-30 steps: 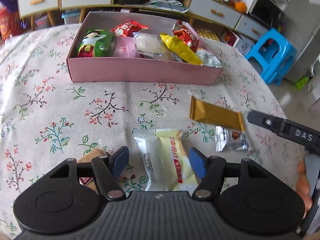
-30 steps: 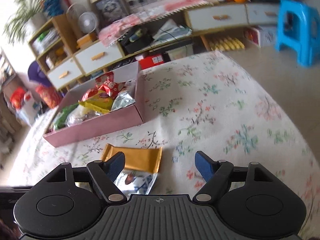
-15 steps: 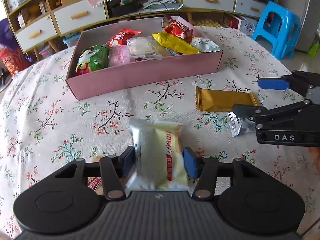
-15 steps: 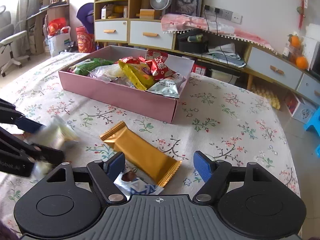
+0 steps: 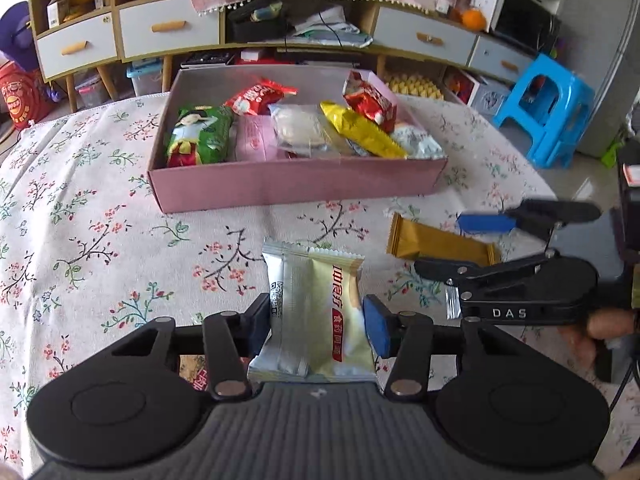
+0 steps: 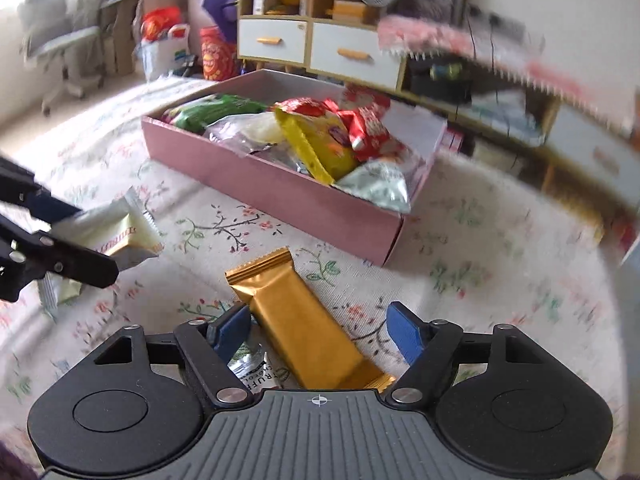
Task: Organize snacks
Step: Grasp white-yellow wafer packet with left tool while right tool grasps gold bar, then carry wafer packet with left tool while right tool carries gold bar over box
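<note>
- Your left gripper (image 5: 318, 322) has just been closing and now pinches the pale snack packet (image 5: 316, 312), lifted short of the pink box (image 5: 296, 178).
- Next, you likely carry it over the box wall.
- Your right gripper (image 6: 318, 330), jaws closing but untouching, straddles the gold bar (image 6: 304, 324) on the tablecloth (image 6: 500, 280).
- Only the right view shows the silver wrapper (image 6: 256, 364) tucked under that bar.

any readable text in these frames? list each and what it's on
"DAS": side of the right hand-held gripper.
"TRUFF…", cut off: silver wrapper under the gold bar.
Red Chinese print on the pale snack packet: not reliably readable.
Boxed snack labels: too small.
</note>
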A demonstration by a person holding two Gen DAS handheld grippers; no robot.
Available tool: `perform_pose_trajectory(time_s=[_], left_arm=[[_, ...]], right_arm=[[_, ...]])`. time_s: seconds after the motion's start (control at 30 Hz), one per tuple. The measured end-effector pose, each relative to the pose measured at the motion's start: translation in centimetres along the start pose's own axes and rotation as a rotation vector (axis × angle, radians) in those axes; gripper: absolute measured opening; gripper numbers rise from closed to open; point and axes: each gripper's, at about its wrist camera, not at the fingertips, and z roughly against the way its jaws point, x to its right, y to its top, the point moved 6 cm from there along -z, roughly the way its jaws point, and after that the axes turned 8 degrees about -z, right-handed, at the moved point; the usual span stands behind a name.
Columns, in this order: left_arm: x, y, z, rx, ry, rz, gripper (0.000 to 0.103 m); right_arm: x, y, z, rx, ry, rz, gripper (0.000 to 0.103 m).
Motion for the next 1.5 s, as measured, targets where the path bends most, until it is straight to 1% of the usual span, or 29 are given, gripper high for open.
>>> perform_pose_trajectory(time_s=[0.07, 0.17, 0.23, 0.27, 0.37, 0.47, 0.73, 0.87, 1.03, 1.17, 1.27, 1.4, 1.5], left_arm=[[-0.3, 0.1, -0.1, 0.003, -0.008, 0.022, 0.046], [-0.8, 0.2, -0.2, -0.001, -0.011, 0.057, 0.046], [-1.0, 0.1, -0.2, -0.003, -0.016, 0.075, 0.046], [-1.1, 0.1, -0.1, -0.001, -0.016, 0.080, 0.046], [-1.3, 0.2, 0.4, 0.010, -0.019, 0.081, 0.046], [-1.5, 0.2, 0.7, 0.020, -0.022, 0.081, 0.046], [-2.1, 0.3, 1.0, 0.031, -0.035, 0.123, 0.046], [-2.2, 0.2, 1.5, 0.043, -0.037, 0.120, 0.046], [-2.5, -0.5, 2.5, 0.049, -0.023, 0.116, 0.046], [-2.8, -0.6, 2.7, 0.053, -0.026, 0.139, 0.046], [-2.4, -0.7, 2.7, 0.051, -0.049, 0.156, 0.046], [-2.0, -0.5, 2.8, 0.061, -0.062, 0.154, 0.046], [-2.2, -0.3, 2.8, 0.071, -0.071, 0.164, 0.046]], right_arm=[[-0.2, -0.2, 0.2, 0.001, 0.025, -0.005, 0.050], [-1.0, -0.1, 0.4, -0.007, 0.030, 0.003, 0.034], [-1.2, 0.1, 0.4, -0.010, 0.034, -0.016, 0.029], [-1.1, 0.3, 0.3, -0.009, 0.034, -0.035, 0.028], [-0.7, 0.5, 0.5, 0.006, 0.050, -0.114, 0.028], [-0.6, 0.4, 1.2, 0.035, 0.052, -0.151, 0.028], [0.2, 0.5, 4.1, 0.125, 0.043, -0.297, 0.028], [0.2, 0.2, 5.4, 0.161, 0.062, -0.392, 0.028], [-0.2, -0.9, 6.8, 0.189, 0.043, -0.492, 0.028], [-0.4, -1.7, 7.5, 0.196, 0.038, -0.553, 0.028], [-0.4, -2.5, 7.8, 0.221, 0.073, -0.626, 0.028], [0.0, -3.4, 7.5, 0.218, 0.074, -0.685, 0.028], [0.2, -3.3, 7.4, 0.230, 0.095, -0.735, 0.028]])
